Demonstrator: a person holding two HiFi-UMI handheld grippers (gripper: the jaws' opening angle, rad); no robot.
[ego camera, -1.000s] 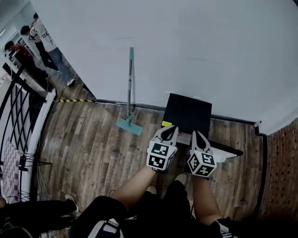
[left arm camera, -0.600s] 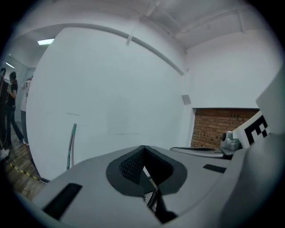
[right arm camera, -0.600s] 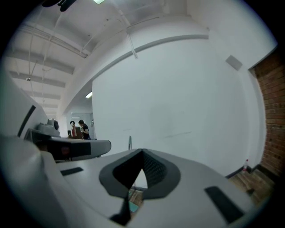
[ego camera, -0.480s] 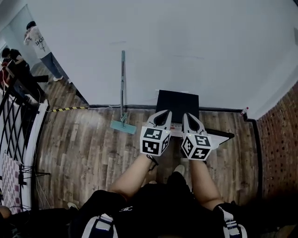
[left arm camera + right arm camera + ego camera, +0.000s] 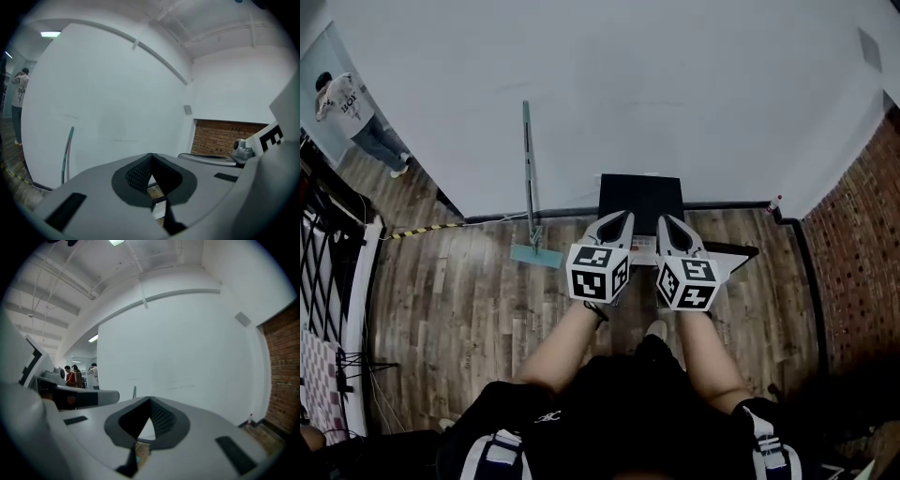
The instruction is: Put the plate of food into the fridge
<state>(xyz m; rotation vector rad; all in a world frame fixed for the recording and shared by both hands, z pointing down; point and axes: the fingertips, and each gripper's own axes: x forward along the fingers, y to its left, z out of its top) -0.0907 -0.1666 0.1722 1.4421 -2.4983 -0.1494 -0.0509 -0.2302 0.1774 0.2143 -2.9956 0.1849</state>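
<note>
The fridge stands on the floor, against the wall. Left of it a mop leans on the wall. To its right a bottle stands in the corner. The left gripper and right gripper are side by side before the fridge.

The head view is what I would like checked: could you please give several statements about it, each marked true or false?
1. A mop leans against the white wall. True.
2. The black cabinet stands to the left of the mop. False: it stands to the mop's right, just ahead of the grippers.
3. The left gripper holds a plate. False: its jaws are together, with nothing between them.
4. The floor is made of wooden planks. True.
5. The right gripper has its jaws wide apart. False: they are together.
</note>
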